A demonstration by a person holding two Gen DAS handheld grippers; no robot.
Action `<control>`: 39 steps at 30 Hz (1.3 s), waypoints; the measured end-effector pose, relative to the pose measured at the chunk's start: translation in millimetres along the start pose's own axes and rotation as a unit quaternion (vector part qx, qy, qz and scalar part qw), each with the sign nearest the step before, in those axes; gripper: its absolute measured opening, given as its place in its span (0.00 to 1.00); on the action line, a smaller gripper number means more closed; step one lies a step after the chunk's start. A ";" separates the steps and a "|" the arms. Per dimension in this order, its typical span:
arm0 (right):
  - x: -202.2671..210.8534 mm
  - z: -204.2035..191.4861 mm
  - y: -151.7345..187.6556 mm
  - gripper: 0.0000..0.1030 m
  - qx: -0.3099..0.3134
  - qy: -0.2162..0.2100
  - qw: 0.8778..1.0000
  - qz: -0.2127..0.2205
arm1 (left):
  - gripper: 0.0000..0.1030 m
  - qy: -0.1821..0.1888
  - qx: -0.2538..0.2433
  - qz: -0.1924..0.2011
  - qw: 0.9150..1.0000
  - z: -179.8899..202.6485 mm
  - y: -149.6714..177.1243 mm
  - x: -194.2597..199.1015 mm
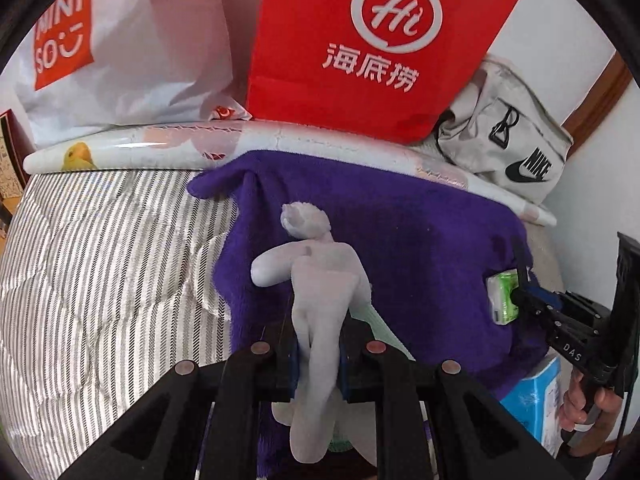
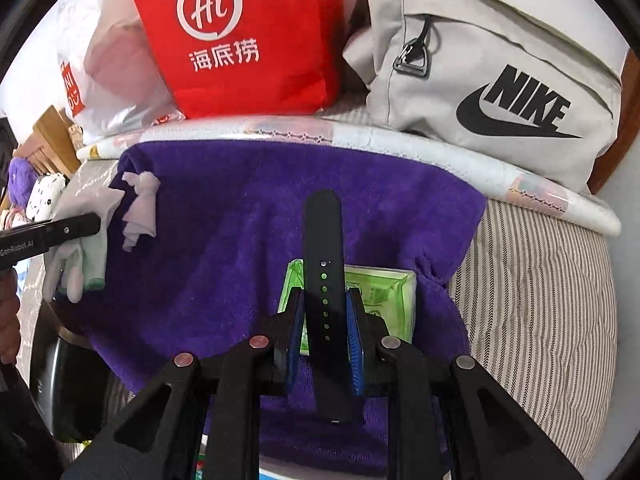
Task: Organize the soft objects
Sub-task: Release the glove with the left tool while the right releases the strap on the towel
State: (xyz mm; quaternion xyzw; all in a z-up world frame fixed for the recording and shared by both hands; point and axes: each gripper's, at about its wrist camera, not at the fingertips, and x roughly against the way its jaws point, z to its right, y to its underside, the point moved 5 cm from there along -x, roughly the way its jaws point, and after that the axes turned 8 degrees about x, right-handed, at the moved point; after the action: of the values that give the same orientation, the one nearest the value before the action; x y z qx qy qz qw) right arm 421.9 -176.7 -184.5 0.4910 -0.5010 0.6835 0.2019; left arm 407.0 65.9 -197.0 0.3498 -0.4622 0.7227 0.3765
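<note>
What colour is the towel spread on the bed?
Deep purple; the towel shows best in the right wrist view.

Left gripper (image 1: 318,364): angled steeply downward, jaws closed narrowly on a pale grey glove (image 1: 320,308), blue pads pressing both sides. Right gripper (image 2: 325,344): likewise pitched down, jaws clamped on a black watch strap (image 2: 324,256) standing between the pads. A hand (image 1: 586,404) grips the right gripper's handle.

A red paper bag (image 2: 248,36) stands between a white plastic bag (image 1: 132,40) and a grey Nike bag (image 2: 492,76).
</note>
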 end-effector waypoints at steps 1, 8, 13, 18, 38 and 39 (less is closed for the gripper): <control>-0.9 0.9 0.2 0.20 -0.001 -0.001 1.000 -0.001 | 0.14 -0.003 -0.002 -0.002 1.000 0.5 -0.3 -2.4; 1.9 5.3 -1.4 0.35 -0.005 -0.010 1.000 0.003 | 0.36 -0.028 -0.011 -0.007 1.000 1.5 -4.0 -9.5; 20.8 1.8 -2.5 0.53 0.004 -0.009 1.000 0.029 | 0.51 -0.038 -0.010 0.010 0.999 0.9 -4.3 5.0; 44.9 -3.2 4.2 0.53 -0.002 -0.008 0.999 0.046 | 0.52 -0.039 -0.008 0.036 0.999 0.3 2.4 34.5; 164.6 -58.1 134.8 0.53 -0.013 -0.019 0.997 0.075 | 0.52 0.003 -0.020 0.075 0.997 11.2 140.1 144.3; 166.6 -62.1 142.8 0.53 -0.011 -0.022 0.997 0.073 | 0.52 0.001 -0.019 0.071 0.997 10.9 147.5 143.5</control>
State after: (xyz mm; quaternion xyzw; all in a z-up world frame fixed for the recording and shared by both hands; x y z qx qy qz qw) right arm 210.4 -217.3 -109.5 0.4656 -0.5471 0.6802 0.1459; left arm 213.1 44.7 -130.6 0.3076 -0.4992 0.7393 0.3311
